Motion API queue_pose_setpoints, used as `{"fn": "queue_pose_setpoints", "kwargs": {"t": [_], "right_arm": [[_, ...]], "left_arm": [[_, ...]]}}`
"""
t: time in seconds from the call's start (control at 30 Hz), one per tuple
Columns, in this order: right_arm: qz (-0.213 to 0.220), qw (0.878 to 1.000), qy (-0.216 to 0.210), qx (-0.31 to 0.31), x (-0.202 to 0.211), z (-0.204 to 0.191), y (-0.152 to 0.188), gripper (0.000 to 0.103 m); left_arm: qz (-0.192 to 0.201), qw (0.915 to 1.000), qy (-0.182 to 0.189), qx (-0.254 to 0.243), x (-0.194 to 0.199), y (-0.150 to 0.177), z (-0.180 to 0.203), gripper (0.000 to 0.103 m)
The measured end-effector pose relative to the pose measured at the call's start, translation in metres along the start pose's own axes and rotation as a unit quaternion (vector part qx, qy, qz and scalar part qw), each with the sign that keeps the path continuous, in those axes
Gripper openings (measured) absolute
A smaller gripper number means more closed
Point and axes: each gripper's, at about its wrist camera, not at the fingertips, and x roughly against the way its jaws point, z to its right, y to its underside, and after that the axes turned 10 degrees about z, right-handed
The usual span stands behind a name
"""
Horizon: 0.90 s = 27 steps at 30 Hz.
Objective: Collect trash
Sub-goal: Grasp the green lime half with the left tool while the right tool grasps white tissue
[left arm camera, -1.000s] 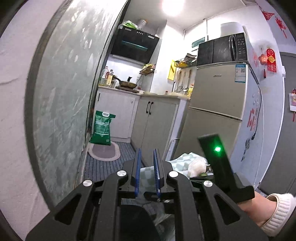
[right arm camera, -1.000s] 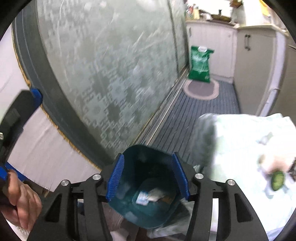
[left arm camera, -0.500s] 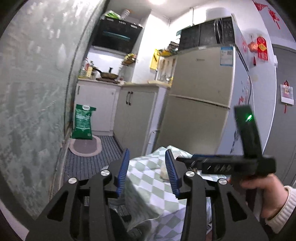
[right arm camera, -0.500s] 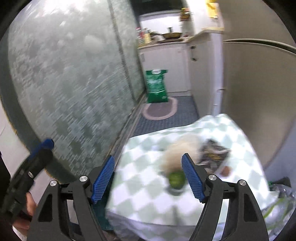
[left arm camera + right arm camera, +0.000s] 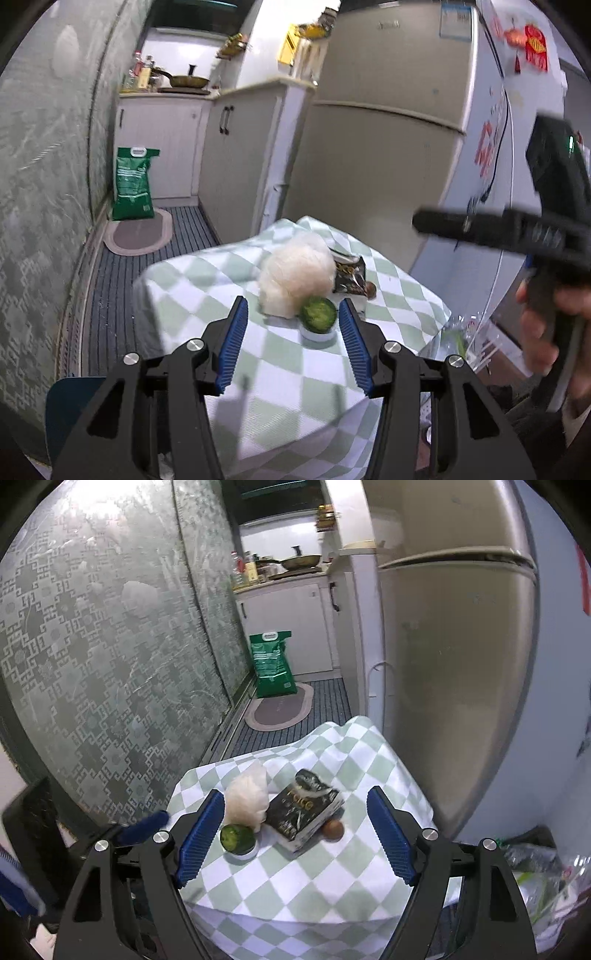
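Observation:
A small table with a green-and-white checked cloth (image 5: 280,354) (image 5: 332,871) holds a white crumpled wad (image 5: 295,280) (image 5: 246,797), a green round lid on a white cup (image 5: 317,315) (image 5: 238,840), a dark snack packet (image 5: 349,275) (image 5: 303,810) and a small brown round thing (image 5: 333,828). My left gripper (image 5: 291,347) is open and empty, just short of the green cup. My right gripper (image 5: 295,838) is open wide and empty above the table, framing the trash. A dark teal bin (image 5: 70,410) shows at the lower left.
A fridge (image 5: 454,672) stands right behind the table. A patterned glass sliding door (image 5: 110,646) runs along the left. A green sack (image 5: 272,664) and an oval mat (image 5: 280,709) lie on the kitchen floor. A clear plastic bag (image 5: 543,878) lies right of the table.
Both grippers swung from the bin toward the table and tilted down. The left gripper opened from nearly shut to wide. The trash on the cloth now sits between both pairs of fingers.

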Motion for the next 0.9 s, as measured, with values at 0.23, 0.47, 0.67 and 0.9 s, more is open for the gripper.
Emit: {"fn": "queue_pose_setpoints", "kwargs": {"t": [0.23,0.47,0.67,0.9], "right_arm": [[-0.021,0.999,-0.015,0.029,-0.010,0.005,-0.018,0.080],[-0.054,0.996,-0.043,0.050,-0.035,0.004,-0.026,0.080],[-0.106,0.990,-0.094,0.014,-0.074,0.004,-0.027,0.060],[-0.150,0.981,-0.123,0.002,-0.103,-0.009,-0.013,0.036]], "left_arm": [[-0.029,0.9996,0.004,0.001,-0.036,0.010,0.019,0.051],[-0.046,0.9985,0.002,0.031,-0.052,0.012,0.016,0.040],[-0.057,0.9966,0.002,0.059,-0.059,0.012,0.007,0.030],[-0.037,0.9977,0.015,0.054,-0.046,0.008,0.007,0.030]]}}
